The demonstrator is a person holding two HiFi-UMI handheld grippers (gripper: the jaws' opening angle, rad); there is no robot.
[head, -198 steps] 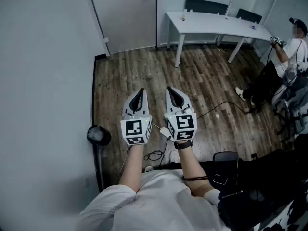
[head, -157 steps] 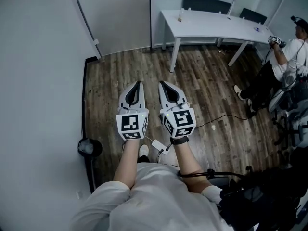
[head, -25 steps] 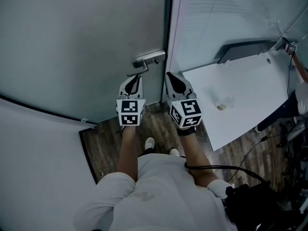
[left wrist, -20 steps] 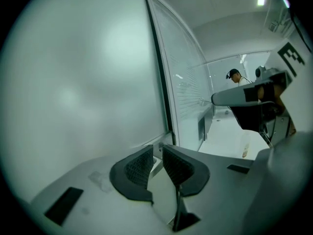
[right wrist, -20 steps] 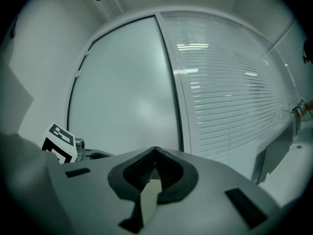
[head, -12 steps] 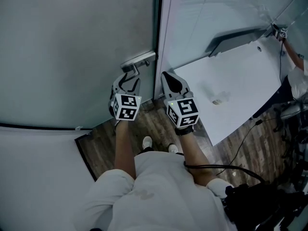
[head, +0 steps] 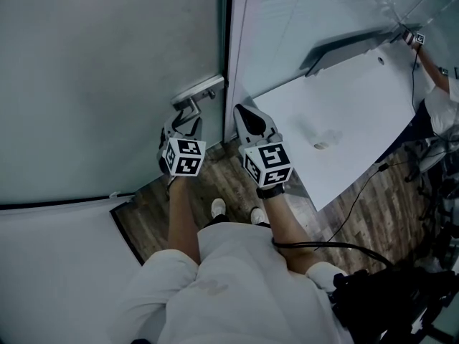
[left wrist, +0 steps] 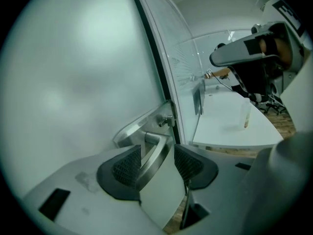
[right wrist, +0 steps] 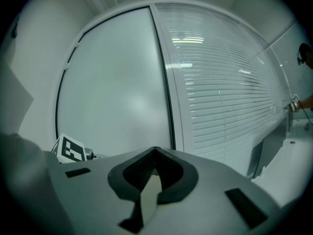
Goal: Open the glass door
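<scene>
The frosted glass door (head: 107,84) fills the left of the head view, its metal handle (head: 195,92) by the dark frame edge. My left gripper (head: 184,118) is at the handle, and its jaws have just been opening. In the left gripper view the handle's lever (left wrist: 155,153) lies between the two pads of the left gripper (left wrist: 157,150), close to the left pad (left wrist: 128,168), not pinched. My right gripper (head: 245,115) hovers just right of the frame, shut and empty. The right gripper view shows the right gripper (right wrist: 155,154) facing the door (right wrist: 117,92).
Right of the door stands a glass partition with blinds (head: 308,13). A white table (head: 351,113) runs along it, with a small bottle (left wrist: 245,115) on it. A person (head: 434,106) sits at the far right. Cables lie on the wood floor (head: 373,192).
My left gripper has opened and come down around the handle's lever. The right gripper has drifted slightly lower, still shut. Before that I walked across the room up to the door.
</scene>
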